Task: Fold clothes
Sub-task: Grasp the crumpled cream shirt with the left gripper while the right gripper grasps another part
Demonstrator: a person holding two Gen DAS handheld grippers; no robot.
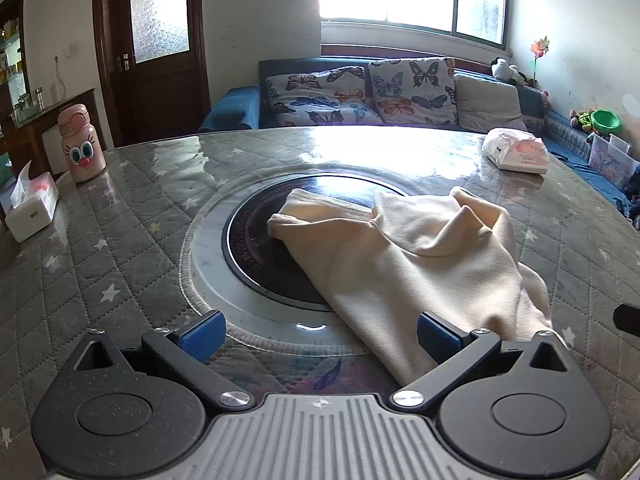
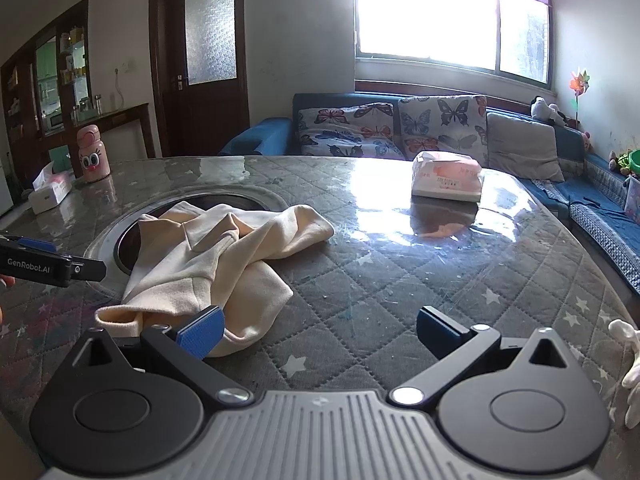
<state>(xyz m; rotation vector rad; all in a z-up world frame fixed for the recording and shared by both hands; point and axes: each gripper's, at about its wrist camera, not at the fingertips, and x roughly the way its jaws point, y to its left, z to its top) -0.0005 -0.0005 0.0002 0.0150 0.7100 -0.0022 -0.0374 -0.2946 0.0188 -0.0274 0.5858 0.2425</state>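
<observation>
Fold not started: cream garment (image 1: 404, 264) lies crumpled and half bunched on the table, nothing squared up, so this reads as the approach-and-grasp step. Left gripper (image 1: 318, 334) has its jaws spread wide and holds nothing; left pad sits over bare quilted cover, and the garment's near corner runs up to and under the right pad, cloth touching or just beside it, can't tell which. Beyond the jaws the cloth stretches away to the right of centre, partly over the dark round inset (image 1: 256, 240) in the tabletop. Right gripper (image 2: 320, 332) is also wide open and empty; the garment (image 2: 208, 256) lies ahead and left of its jaws, a rolled hem just behind the left pad, right pad over bare table. The other gripper's tip shows at far left of the right wrist view, beside the cloth. Next move, likely: each gripper closes on a separate edge or corner, then lifts and spreads the cloth flat before any fold; bunched layers mean a risk of pinching two plies at once. Surface: grey quilted star-print cover under a glossy clear sheet, table (image 2: 400, 280) with strong window glare. On it, left to right: tissue box (image 1: 30, 208), pink cartoon bottle (image 1: 80, 144), tissue pack (image 2: 448, 178) far ahead of the right jaws. Room: dark wooden door, blue sofa with butterfly cushions (image 1: 360, 92), bright window, toys at far right.
</observation>
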